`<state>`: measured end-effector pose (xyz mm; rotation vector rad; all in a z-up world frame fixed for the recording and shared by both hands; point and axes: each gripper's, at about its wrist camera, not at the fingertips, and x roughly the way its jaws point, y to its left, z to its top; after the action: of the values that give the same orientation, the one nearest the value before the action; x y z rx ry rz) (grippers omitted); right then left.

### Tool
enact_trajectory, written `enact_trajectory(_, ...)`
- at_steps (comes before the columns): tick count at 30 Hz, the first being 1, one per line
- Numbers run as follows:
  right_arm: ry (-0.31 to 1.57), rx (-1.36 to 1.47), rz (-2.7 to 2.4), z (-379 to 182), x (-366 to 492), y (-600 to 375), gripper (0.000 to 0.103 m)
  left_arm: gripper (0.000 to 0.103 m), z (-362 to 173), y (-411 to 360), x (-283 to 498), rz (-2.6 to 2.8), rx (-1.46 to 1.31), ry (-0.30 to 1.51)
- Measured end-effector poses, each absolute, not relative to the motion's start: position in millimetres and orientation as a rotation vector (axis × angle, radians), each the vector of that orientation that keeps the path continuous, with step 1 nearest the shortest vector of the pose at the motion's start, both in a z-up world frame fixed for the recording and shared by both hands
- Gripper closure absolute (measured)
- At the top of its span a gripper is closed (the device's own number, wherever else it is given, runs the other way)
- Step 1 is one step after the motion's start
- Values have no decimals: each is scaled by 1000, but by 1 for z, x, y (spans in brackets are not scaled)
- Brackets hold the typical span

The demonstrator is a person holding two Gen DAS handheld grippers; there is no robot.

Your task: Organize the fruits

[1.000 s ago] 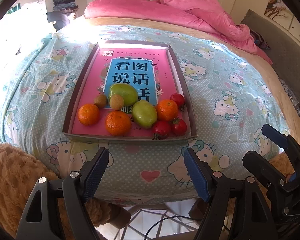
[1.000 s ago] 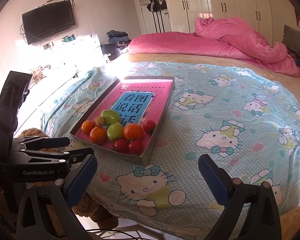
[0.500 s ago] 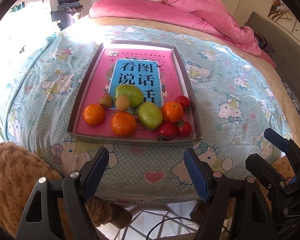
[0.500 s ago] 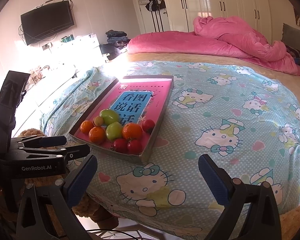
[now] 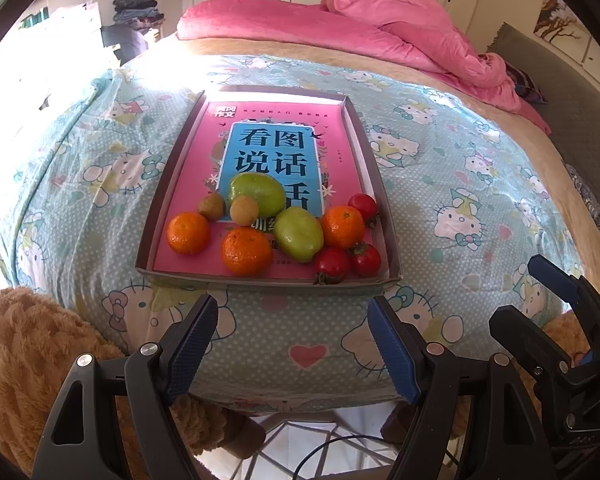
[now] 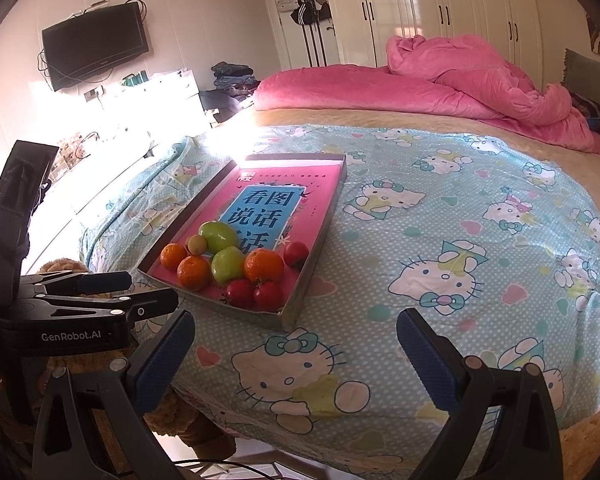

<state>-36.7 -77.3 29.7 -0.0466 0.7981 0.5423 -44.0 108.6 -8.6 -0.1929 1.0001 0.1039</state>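
Observation:
A shallow cardboard tray [image 5: 384, 216] with a pink book cover inside lies on the bed. At its near end sit three oranges [image 5: 246, 251], two green fruits [image 5: 298, 233], two small brown fruits [image 5: 244, 210] and three red tomatoes [image 5: 332, 265]. The tray also shows in the right wrist view [image 6: 320, 240]. My left gripper [image 5: 292, 344] is open and empty, just short of the tray's near edge. My right gripper [image 6: 296, 356] is open and empty, to the right of the tray over the bedsheet.
The bed has a blue cartoon-cat sheet [image 6: 440, 240] and a pink duvet [image 6: 440, 80] piled at the far end. A brown plush blanket [image 5: 24, 360] hangs at the bed's near left corner. A metal frame and cable [image 5: 300, 444] lie below the bed's edge.
The left gripper has moved slightly so that the tray sits lower and closer in its view. The right gripper has barely moved. Both stay open.

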Motion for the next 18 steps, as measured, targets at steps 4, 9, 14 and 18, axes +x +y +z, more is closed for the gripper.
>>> enact_trajectory(4,800,-48,540,30,-36,-77,1,25,-9,108,-44,102,-190,1003)
enact_trajectory(9,799,-52,540,30,-36,-75,1,25,-10,107,-43,101,-188,1007)
enact_trajectory(14,803,-54,539,30,-36,-75,1,25,-10,106,-43,98,-184,1007)
enact_trajectory(18,801,-56,537,29,-36,-75,1,25,-10,106,-43,98,-180,1011)
